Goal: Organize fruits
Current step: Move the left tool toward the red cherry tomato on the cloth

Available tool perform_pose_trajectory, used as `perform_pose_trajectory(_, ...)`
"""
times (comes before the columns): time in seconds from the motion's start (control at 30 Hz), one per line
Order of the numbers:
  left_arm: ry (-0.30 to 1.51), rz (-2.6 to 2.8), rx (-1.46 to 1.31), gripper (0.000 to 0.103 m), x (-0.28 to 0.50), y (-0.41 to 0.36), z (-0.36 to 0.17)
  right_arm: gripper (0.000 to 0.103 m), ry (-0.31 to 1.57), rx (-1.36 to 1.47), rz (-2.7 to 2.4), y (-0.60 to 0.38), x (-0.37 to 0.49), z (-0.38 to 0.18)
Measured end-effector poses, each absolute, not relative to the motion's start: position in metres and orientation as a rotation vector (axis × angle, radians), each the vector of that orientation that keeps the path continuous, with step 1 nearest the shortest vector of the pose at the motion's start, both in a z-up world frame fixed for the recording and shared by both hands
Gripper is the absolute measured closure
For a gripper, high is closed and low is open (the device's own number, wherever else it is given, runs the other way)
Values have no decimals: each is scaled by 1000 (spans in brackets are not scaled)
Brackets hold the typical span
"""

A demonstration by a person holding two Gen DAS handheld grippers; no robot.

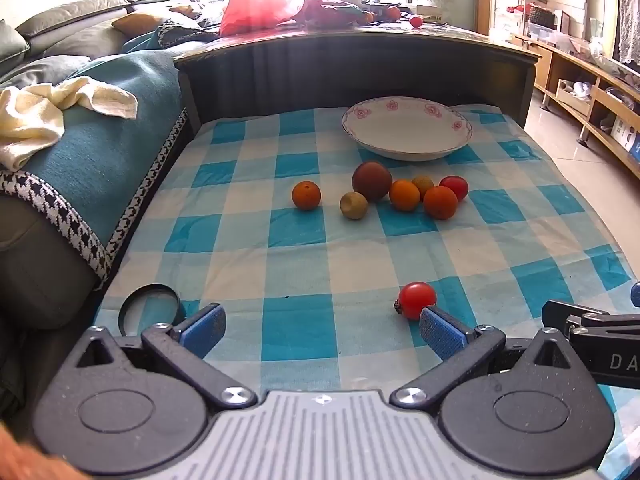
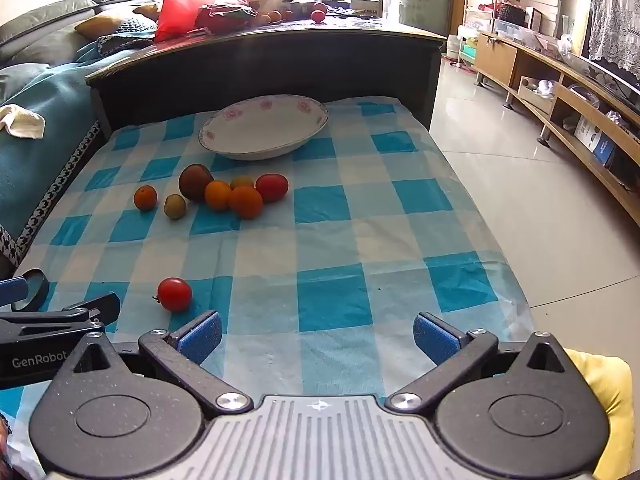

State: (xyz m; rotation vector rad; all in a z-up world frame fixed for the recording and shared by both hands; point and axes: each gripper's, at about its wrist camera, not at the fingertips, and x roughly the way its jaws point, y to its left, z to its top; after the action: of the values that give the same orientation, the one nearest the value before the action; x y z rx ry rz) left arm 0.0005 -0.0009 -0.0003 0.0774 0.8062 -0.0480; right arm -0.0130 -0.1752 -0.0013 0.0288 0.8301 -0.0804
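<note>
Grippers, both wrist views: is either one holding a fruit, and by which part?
Nothing is held. The left gripper and right gripper are both open and empty; the nearest red tomato lies free on the checked cloth.

Glossy ceramic plate [image 1: 407, 128], matt checked cloth [image 1: 320, 248]

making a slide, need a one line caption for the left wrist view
Open left gripper hovers near a lone red tomato; seven fruits cluster before an empty plate.
</note>
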Motion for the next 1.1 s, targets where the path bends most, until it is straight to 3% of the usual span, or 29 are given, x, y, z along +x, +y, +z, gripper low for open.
perform_pose_trajectory(1.1,824,-36,96,0,-1,-2,-9,9,873,51,-70,-171,-8,-10)
